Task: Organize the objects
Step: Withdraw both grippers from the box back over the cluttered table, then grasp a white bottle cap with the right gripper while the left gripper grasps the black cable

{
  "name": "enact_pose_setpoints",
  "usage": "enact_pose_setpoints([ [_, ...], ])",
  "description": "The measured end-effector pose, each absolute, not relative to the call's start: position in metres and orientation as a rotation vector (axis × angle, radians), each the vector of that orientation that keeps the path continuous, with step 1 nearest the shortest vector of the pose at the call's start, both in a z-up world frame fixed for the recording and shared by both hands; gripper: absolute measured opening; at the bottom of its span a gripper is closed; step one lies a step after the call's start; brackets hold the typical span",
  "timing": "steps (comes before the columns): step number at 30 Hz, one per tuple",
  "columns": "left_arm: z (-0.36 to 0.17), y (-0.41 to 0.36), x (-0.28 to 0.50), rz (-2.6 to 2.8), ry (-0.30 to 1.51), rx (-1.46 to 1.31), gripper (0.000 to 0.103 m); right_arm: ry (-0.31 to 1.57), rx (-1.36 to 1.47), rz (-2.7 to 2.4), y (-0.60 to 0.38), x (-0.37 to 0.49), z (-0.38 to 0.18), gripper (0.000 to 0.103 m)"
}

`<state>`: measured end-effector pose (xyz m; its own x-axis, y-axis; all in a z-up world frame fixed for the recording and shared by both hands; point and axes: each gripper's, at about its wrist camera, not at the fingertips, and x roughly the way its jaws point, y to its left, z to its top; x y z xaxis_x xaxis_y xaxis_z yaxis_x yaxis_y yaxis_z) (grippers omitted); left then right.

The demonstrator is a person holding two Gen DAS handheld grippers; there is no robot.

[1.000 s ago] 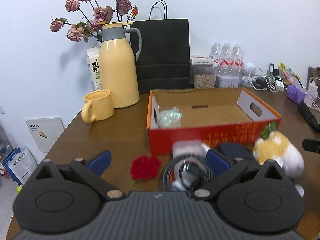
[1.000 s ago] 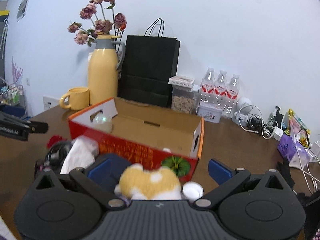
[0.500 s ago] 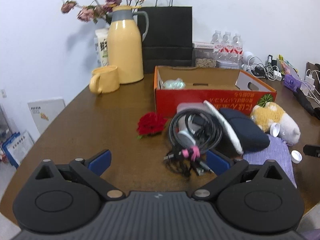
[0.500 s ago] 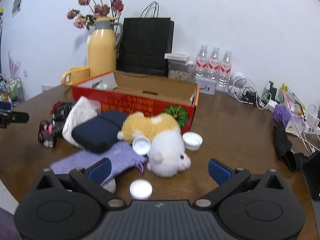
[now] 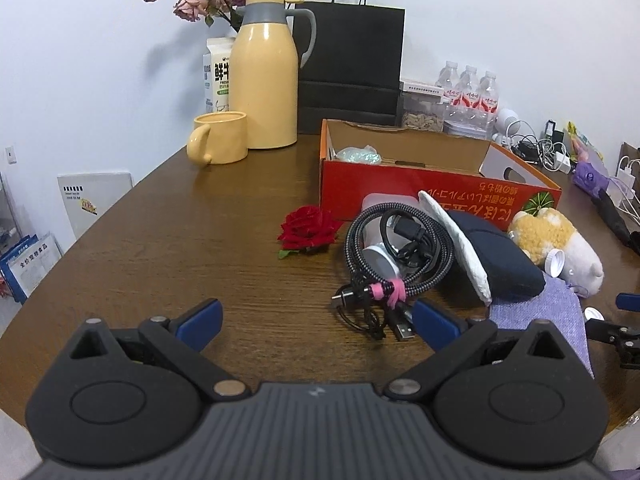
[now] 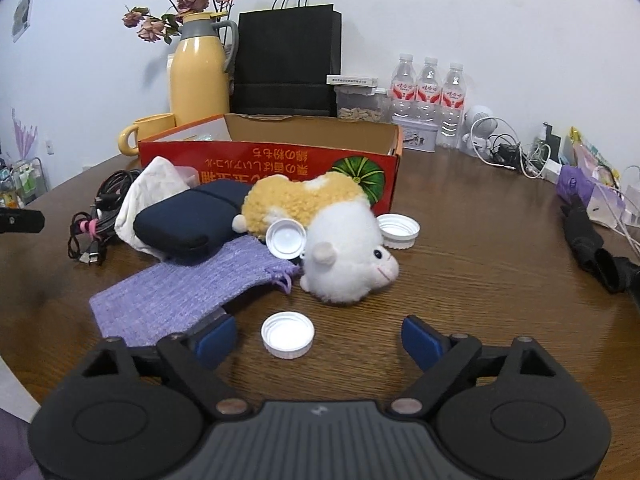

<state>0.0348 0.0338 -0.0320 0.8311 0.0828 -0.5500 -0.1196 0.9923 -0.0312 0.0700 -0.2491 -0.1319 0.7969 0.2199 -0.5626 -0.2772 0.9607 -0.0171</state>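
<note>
Early stage: box (image 5: pixel 436 196) nearly empty; cable (image 5: pixel 394 252), plush (image 6: pixel 320 232), caps before it. Right gripper (image 6: pixel 318 334) closing around cap (image 6: pixel 287 335), untouched; left gripper (image 5: pixel 316 318) spread, empty.

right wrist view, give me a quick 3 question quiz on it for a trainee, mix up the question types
1. True or false: the right gripper is closed on the plush hamster.
2. How many white bottle caps show on the table? A) one B) two C) three
3. What lies under the dark blue pouch, reaching toward the gripper?

Key
1. False. Its jaws are open, though they have just been closing, and only a loose white cap lies between them, untouched.
2. C. One between the jaws, one leaning on the hamster, one by the red cardboard box.
3. The purple knitted cloth.
</note>
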Motion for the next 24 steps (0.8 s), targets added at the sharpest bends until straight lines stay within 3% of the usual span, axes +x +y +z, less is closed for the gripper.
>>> enact_pose_setpoints([
  [11,-0.035,0.033,0.036,0.105,0.591,-0.074,0.103,0.576,-0.08,0.299,-0.246,0.075,-0.138,0.067],
  [13,-0.036,0.033,0.036,0.104,0.594,-0.074,0.103,0.565,-0.077,0.303,-0.247,0.074,-0.137,0.039],
  [15,-0.037,0.033,0.035,0.101,0.594,-0.075,0.103,0.559,-0.073,0.299,-0.247,0.073,-0.137,0.028],
  [24,-0.036,0.032,0.037,0.099,0.586,-0.069,0.103,0.508,-0.082,0.306,-0.243,0.065,-0.132,0.027],
])
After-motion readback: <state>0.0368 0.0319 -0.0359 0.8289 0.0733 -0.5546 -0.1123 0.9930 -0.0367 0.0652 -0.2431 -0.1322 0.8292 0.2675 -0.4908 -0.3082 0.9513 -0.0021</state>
